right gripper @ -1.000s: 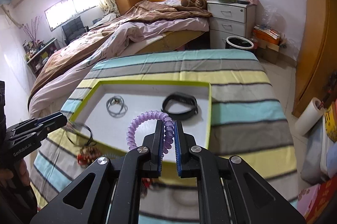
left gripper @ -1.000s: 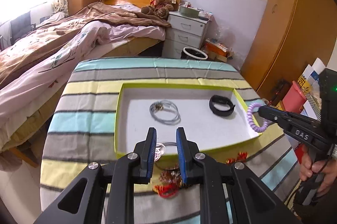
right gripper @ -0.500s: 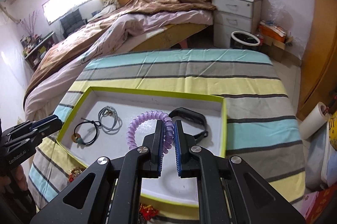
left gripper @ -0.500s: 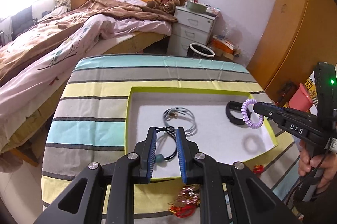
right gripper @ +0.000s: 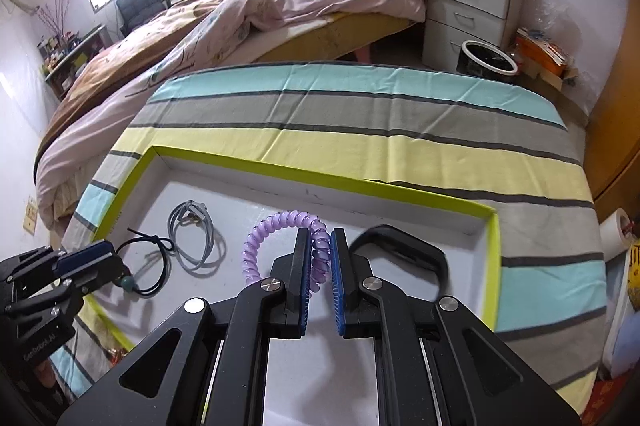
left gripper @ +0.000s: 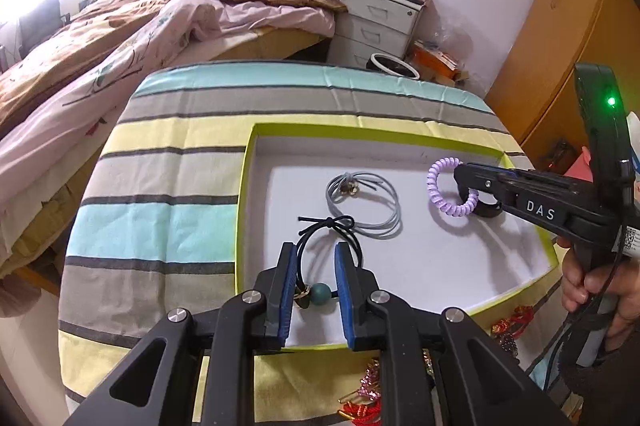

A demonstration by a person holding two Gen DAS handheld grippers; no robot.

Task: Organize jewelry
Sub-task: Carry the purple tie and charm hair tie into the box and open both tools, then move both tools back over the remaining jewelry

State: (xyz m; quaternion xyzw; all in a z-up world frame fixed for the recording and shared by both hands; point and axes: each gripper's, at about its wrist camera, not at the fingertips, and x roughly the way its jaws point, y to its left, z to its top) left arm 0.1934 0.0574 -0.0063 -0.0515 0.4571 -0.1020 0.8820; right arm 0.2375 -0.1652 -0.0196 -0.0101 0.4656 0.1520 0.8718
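Note:
A white tray with a green rim [left gripper: 245,194] [right gripper: 320,178] lies on the striped cloth. In it are a grey cord loop [left gripper: 362,204] [right gripper: 192,238], a black band [right gripper: 400,246] and a black cord bracelet with a teal bead [left gripper: 320,293] [right gripper: 127,281]. My left gripper [left gripper: 315,254] [right gripper: 96,254] is open around the black bracelet, which rests on the tray floor. My right gripper [right gripper: 320,238] [left gripper: 460,172] is slightly open, with the purple spiral hair tie [right gripper: 276,230] [left gripper: 448,190] between its fingers just above the tray.
Red and pink ornaments [left gripper: 368,390] lie on the cloth near the tray's front edge. A bed [left gripper: 120,26] is to the left, a white drawer unit [left gripper: 376,22] and a bin [left gripper: 394,66] behind, and a wooden wardrobe [left gripper: 560,38] to the right.
My left gripper carried the black bracelet from the cloth into the tray and opened. My right gripper moved the purple hair tie over the tray, lowered it and parted its fingers slightly.

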